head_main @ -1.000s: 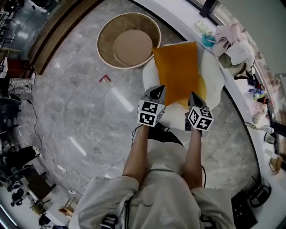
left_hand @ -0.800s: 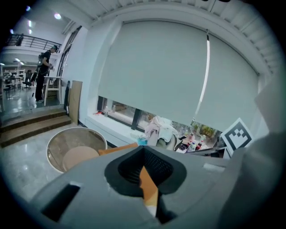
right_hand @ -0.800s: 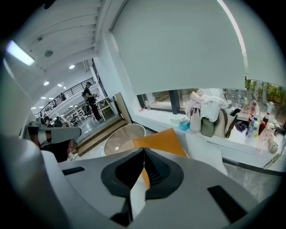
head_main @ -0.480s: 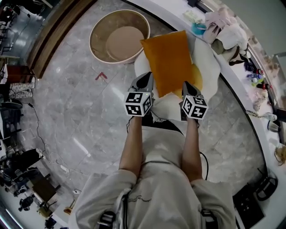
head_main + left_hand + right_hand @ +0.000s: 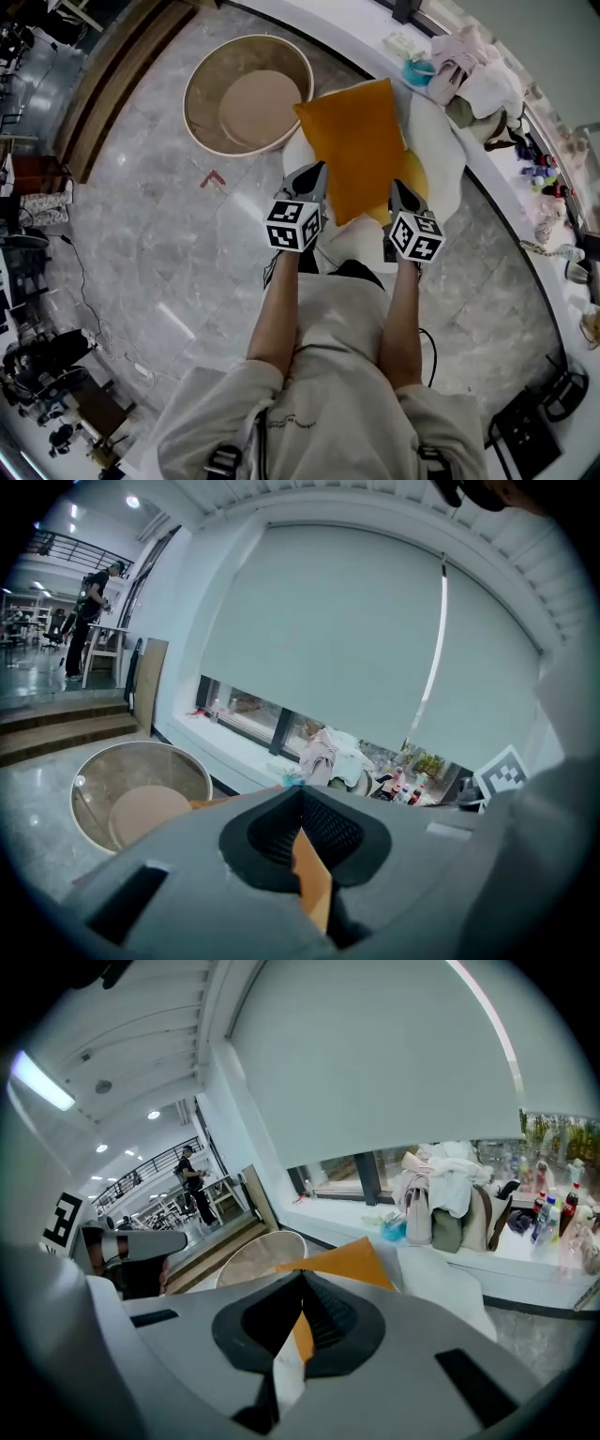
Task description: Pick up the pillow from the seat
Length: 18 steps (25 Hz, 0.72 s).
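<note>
Seen from overhead, the orange pillow (image 5: pixel 361 155) stretched lengthwise away from the person. Its long axis ran from the two claws toward the counter (image 5: pixel 349 28) under the window, above the white seat (image 5: pixel 445 155). The left claw (image 5: pixel 316 176) and right claw (image 5: pixel 400 192) each held a near corner. Only the claws' own views showed the grip. Both were clamped tight on orange cloth, the right with a pale strip (image 5: pixel 286 1372) beside it, possibly the pillow's underside. The right claw view alone showed a far corner tipped upward. A round basket (image 5: pixel 202 80) sat just beside the seat's left edge, and bags (image 5: pixel 478 84) crowded the counter beyond. Open marble floor (image 5: pixel 150 216) lay to the left.
</note>
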Tool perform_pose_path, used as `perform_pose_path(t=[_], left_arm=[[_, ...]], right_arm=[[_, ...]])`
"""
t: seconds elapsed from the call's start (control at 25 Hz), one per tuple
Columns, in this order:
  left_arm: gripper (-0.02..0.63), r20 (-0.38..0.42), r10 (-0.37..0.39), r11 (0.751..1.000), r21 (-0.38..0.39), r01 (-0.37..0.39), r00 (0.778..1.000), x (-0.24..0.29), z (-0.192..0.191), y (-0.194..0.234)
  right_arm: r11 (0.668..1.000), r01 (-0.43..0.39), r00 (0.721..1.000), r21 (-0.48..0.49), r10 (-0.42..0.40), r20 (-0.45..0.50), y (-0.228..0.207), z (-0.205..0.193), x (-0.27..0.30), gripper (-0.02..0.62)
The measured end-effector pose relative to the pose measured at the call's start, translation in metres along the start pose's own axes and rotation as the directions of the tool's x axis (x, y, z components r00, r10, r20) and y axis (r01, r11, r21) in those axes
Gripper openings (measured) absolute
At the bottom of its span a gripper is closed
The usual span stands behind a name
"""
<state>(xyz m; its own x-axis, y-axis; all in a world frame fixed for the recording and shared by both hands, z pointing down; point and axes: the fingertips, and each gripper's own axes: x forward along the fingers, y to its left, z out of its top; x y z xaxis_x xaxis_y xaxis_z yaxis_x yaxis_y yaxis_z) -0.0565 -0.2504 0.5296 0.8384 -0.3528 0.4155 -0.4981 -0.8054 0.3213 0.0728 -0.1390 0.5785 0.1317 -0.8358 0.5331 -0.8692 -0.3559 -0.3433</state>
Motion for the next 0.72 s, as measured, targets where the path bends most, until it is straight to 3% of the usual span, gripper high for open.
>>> perform_pose_path(t=[0.2,0.32,0.44,0.6,0.72], left_arm=[[0.009,-0.075,-0.057,0.998,-0.019,0.055,0.996,0.039,0.006,0.043],[0.009,-0.095,-0.106,0.992,-0.071,0.099,0.990,0.064,0.011,0.072],[0.008,-0.134,-0.136,0.990,-0.051,0.130,0.982,0.087,0.017,0.106],[0.009,-0.174,-0.124,0.992,-0.057,0.115,0.977,0.117,0.020,0.165],[0.009,-0.193,-0.118,0.992,-0.070,0.106,0.974,0.141,0.020,0.199]], right_arm=[[0.996,0.025,0.999,0.088,-0.021,-0.045,0.007,0.004,0.046,0.009],[0.997,0.036,0.995,0.071,-0.029,-0.095,0.018,0.006,0.076,0.008],[0.998,0.043,0.988,0.037,-0.037,-0.150,0.026,0.011,0.122,0.008],[0.993,-0.040,0.974,-0.107,0.014,-0.228,0.039,0.042,0.200,0.008],[0.956,-0.147,0.955,-0.254,0.070,-0.289,0.053,0.062,0.249,0.008]])
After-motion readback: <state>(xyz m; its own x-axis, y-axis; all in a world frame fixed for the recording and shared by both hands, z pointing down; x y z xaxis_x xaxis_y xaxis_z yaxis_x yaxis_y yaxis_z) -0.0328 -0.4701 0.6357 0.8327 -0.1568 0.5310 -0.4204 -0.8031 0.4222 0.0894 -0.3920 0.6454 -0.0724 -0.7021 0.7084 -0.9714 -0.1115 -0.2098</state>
